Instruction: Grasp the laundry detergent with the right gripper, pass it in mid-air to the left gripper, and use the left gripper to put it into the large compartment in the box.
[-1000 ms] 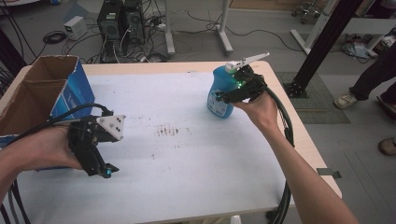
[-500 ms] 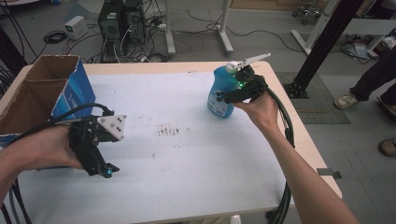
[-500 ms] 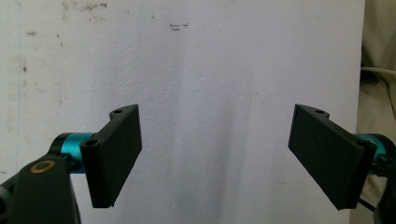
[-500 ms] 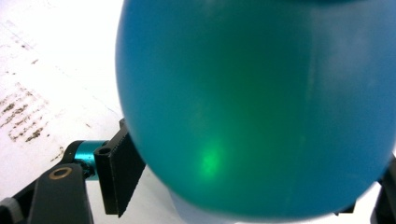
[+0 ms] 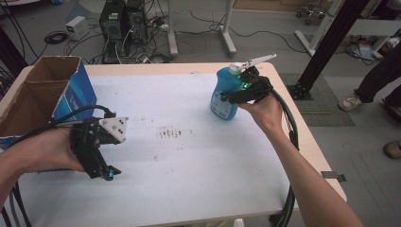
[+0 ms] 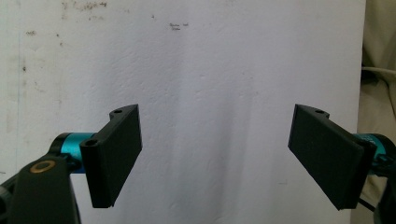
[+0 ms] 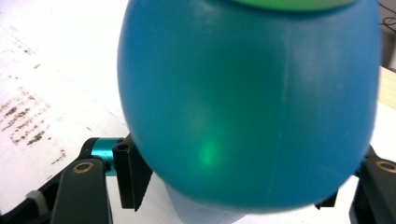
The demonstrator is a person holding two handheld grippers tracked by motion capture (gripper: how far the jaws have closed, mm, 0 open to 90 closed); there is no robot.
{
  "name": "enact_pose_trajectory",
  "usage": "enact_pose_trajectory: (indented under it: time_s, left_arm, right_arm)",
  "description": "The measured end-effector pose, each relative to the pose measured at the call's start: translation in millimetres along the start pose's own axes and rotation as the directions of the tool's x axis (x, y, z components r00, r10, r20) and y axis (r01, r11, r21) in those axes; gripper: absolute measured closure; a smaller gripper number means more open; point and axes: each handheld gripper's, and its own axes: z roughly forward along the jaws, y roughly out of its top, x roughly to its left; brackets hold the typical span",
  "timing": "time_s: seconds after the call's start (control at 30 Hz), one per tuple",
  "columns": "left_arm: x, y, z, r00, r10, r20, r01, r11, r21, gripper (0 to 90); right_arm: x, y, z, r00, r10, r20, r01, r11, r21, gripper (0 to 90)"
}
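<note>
Right gripper view shows your right gripper (image 7: 233,186) has just been closing its jaws onto the blue bottle (image 7: 247,102) near the bench's far right corner, so the grasp looks nearly made, while your left gripper (image 6: 219,158) stays spread and empty.

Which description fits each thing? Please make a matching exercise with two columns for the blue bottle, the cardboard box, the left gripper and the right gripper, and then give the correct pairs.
Things:
1. blue bottle
2. cardboard box
3. left gripper
4. right gripper

Descriptions:
A. jaws wide apart over bare white table, nothing between them
B. open-topped, at the table's left edge
C. upright near the table's far right corner, green cap
D. jaws on either side of the bottle's body

Pairs: 1-C, 2-B, 3-A, 4-D
</note>
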Motion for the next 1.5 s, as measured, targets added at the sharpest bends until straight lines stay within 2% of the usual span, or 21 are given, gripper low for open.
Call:
enact_pose_trajectory:
  time_s: [0.47, 0.7, 0.77, 0.87, 1.27, 1.5]
  left_arm:
    - [-0.5, 0.1, -0.2, 1.0, 0.001, -0.001, -0.001, 1.0, 0.001, 17.5]
    - [-1.0, 0.1, 0.3, 1.0, 0.0, -0.004, 0.0, 1.0, -0.003, 17.5]
    - [-0.9, 0.1, 0.1, 1.0, 0.0, -0.004, 0.0, 1.0, -0.002, 17.5]
    - [-1.2, -0.1, -0.4, 1.0, 0.002, -0.001, -0.002, 1.0, -0.003, 17.5]
    - [-1.2, 0.1, 0.2, 1.0, 0.001, -0.002, -0.001, 1.0, 0.002, 17.5]
    - [-1.2, -0.6, -0.8, 1.0, 0.001, -0.002, -0.001, 1.0, 0.005, 17.5]
  right_arm:
    - [1.8, 0.7, 1.0, 0.9999, -0.011, -0.012, 0.011, 1.0, 0.012, 33.7]
    - [1.0, 0.9, -0.1, 0.9998, -0.008, -0.021, 0.008, 1.0, 0.0, 36.7]
    - [-0.3, 0.7, 0.0, 0.9992, 0.012, -0.038, -0.012, 1.0, -0.004, 37.1]
    - [-1.7, 0.6, -0.4, 0.9992, 0.019, -0.034, -0.02, 1.0, -0.006, 37.5]
    - [0.4, 1.4, -0.2, 0.9997, -0.002, -0.025, 0.002, 1.0, 0.001, 40.5]
    - [0.3, 0.7, 1.8, 0.9997, 0.006, -0.023, -0.006, 1.0, 0.003, 44.3]
